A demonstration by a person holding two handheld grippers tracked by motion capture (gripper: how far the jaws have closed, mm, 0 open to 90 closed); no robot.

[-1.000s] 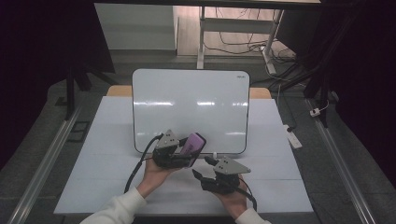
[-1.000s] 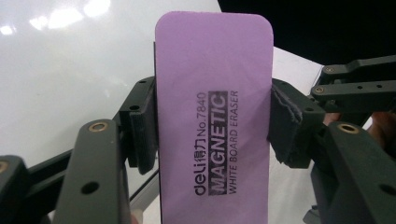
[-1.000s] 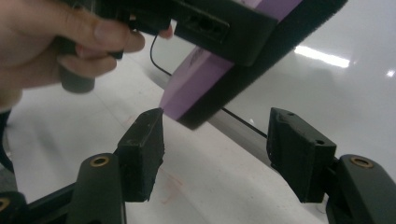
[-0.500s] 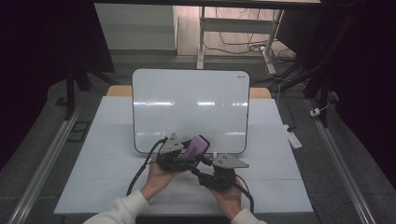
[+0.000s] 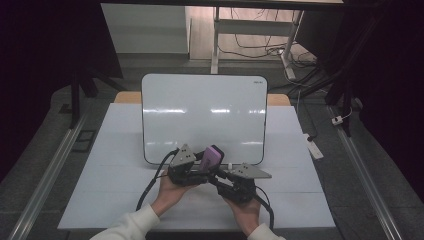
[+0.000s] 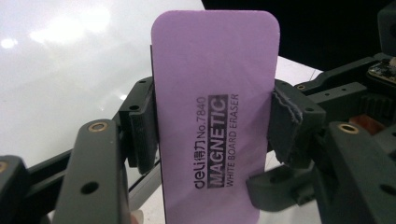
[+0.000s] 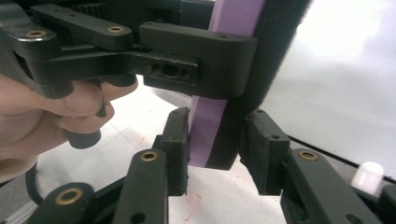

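We held the purple eraser point(image 6: 215, 116) clamped across its width in the left tongs point(image 5: 207, 165), just above the bench point(image 5: 115, 165) at the near edge of the whiteboard point(image 5: 200, 115). In the left gripper view both pads pressed on the long edges, printed face toward the camera. The right tongs point(image 7: 217, 149) stood apart, one jaw either side of the eraser's lower end, the left jaw at or near the purple face and the right jaw clear of the black felt.

We judged this to be a handover. To do it well, the right tongs needed to close squarely on the two broad faces, below the left pads, before the left tongs let go, to prevent slip or twist.

The eraser's long axis ran roughly upright, tilted toward the whiteboard, with its free end pointing up and away from us. The felt side faced the whiteboard.
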